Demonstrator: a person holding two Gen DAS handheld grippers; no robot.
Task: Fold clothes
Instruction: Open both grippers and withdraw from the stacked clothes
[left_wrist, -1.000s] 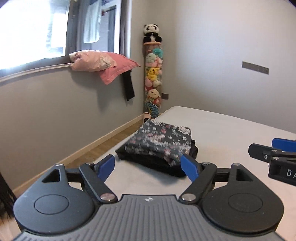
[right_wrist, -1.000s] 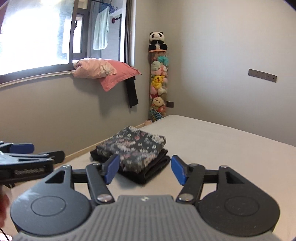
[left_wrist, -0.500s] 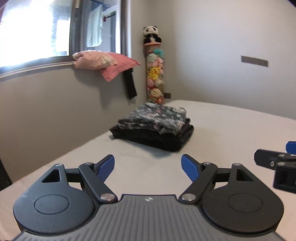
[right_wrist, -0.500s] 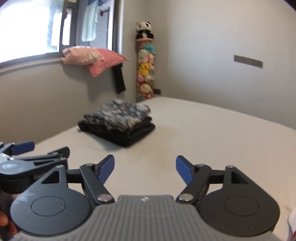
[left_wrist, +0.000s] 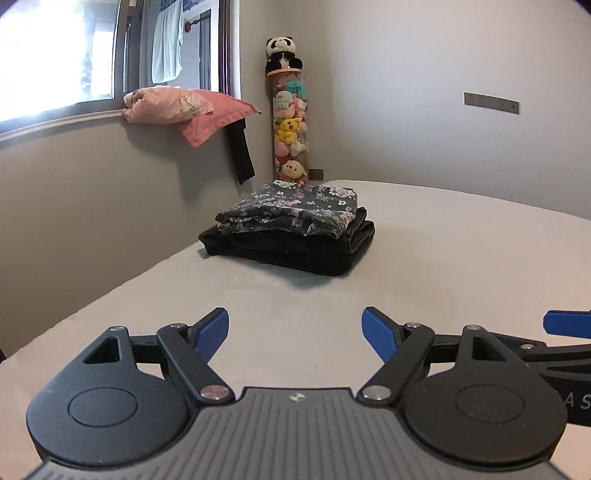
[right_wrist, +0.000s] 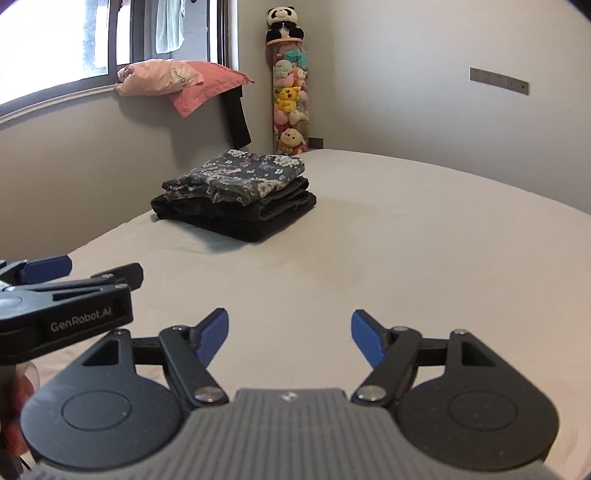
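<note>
Both our tools — left tool (left_wrist: 293, 334) and right tool (right_wrist: 289, 332) — are released, empty above the bed (left_wrist: 424, 266). The folded clothes (left_wrist: 291, 227) lie stacked ahead; next we need another garment.

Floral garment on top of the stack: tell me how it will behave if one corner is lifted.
The floral garment is probably floppy: its folded edges sag and wrinkle over the black garment beneath. Lifted by one corner, it would likely unfold and drape. It looks thin, so probably light, and may slide off the stack if pushed.
</note>
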